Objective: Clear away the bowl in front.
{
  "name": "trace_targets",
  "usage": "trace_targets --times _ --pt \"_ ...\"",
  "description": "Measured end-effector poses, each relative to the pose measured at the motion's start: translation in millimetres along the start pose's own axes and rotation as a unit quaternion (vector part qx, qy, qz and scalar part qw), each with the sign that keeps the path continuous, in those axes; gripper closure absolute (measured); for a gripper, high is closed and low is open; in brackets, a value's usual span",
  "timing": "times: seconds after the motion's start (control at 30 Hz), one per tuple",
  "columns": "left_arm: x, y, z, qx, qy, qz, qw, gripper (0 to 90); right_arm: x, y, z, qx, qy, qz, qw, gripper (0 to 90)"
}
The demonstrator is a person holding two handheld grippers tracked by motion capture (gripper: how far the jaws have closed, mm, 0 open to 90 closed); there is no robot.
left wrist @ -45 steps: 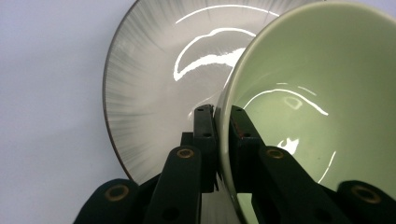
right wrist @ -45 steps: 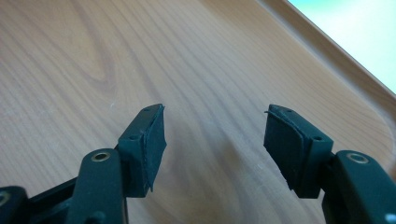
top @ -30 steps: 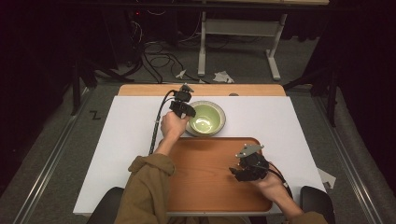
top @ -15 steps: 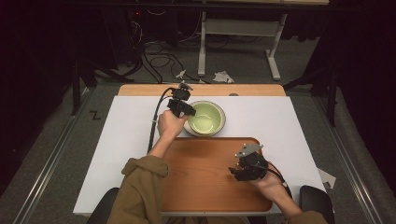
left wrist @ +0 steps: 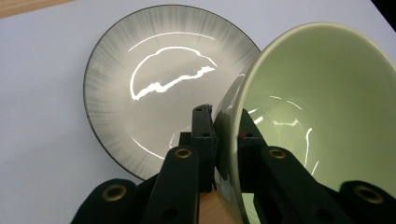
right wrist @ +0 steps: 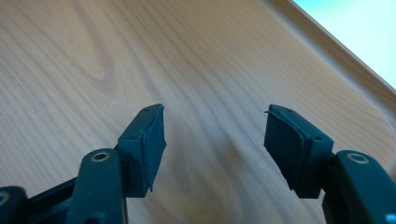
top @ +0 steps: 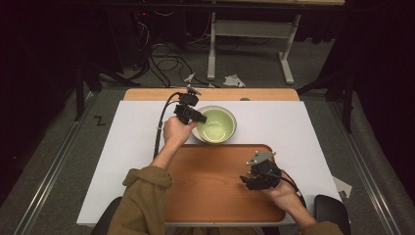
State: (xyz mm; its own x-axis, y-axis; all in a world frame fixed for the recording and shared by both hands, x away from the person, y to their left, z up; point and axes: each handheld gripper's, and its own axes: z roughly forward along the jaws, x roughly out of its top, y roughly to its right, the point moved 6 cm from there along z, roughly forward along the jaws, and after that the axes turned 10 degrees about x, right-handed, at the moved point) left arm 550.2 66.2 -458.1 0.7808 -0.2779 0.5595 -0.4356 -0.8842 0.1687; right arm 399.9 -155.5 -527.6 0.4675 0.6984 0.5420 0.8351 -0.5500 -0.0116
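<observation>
My left gripper [top: 197, 119] [left wrist: 225, 122] is shut on the rim of a pale green bowl [top: 216, 125] [left wrist: 322, 102], one jaw outside the wall and one inside. The bowl hangs tilted just above a grey plate with a dark rim [left wrist: 149, 70], which lies on the white table cover. In the high view the bowl sits just beyond the far edge of a wooden tray [top: 210, 196]. My right gripper [top: 246, 180] [right wrist: 215, 128] stands open low over the tray's right part [right wrist: 93, 56], with nothing between its jaws.
A white cover [top: 132, 147] lies over the table, with a bare wooden strip [top: 147, 94] along its far edge. Beyond the table, cables [top: 161, 58] and a desk frame [top: 244, 34] stand on the floor. The person's sleeve [top: 142, 196] reaches in from the front.
The left hand has shifted a little and risen slightly, with the bowl in its grip. The right gripper has stayed put over the tray.
</observation>
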Motion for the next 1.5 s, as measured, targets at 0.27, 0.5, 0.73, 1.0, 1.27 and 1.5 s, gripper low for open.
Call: trace_targets --times 0.27,0.5,0.73,1.0,1.27,1.5 --pt "-2.0 6.6 -9.4 -0.01 0.002 0.013 0.9999 82.2 -1.4 2.3 -1.0 -0.007 0.004 0.004 1.0 38.6" --pt "-7.4 15.6 -18.3 -0.012 0.024 0.025 0.9993 82.3 -2.2 3.4 -1.9 -0.005 0.005 0.007 0.9999 38.6" --pt "-11.2 21.1 -27.7 -0.02 0.032 0.031 0.9988 82.3 -1.5 3.9 -2.7 -0.009 0.008 0.005 0.9999 38.8" --pt "-18.7 25.6 -32.3 -0.03 0.033 0.038 0.9983 82.2 -1.1 5.0 -3.7 -0.007 0.013 0.01 0.9998 38.8" --pt "-24.3 33.6 -41.4 -0.039 0.051 0.042 0.9971 82.3 -1.2 5.5 -4.2 -0.008 0.011 0.008 0.9999 38.8" --pt "-28.2 36.6 -44.0 -0.043 0.05 0.047 0.9967 82.2 -1.1 6.1 -4.5 -0.006 0.01 0.008 0.9999 38.8"
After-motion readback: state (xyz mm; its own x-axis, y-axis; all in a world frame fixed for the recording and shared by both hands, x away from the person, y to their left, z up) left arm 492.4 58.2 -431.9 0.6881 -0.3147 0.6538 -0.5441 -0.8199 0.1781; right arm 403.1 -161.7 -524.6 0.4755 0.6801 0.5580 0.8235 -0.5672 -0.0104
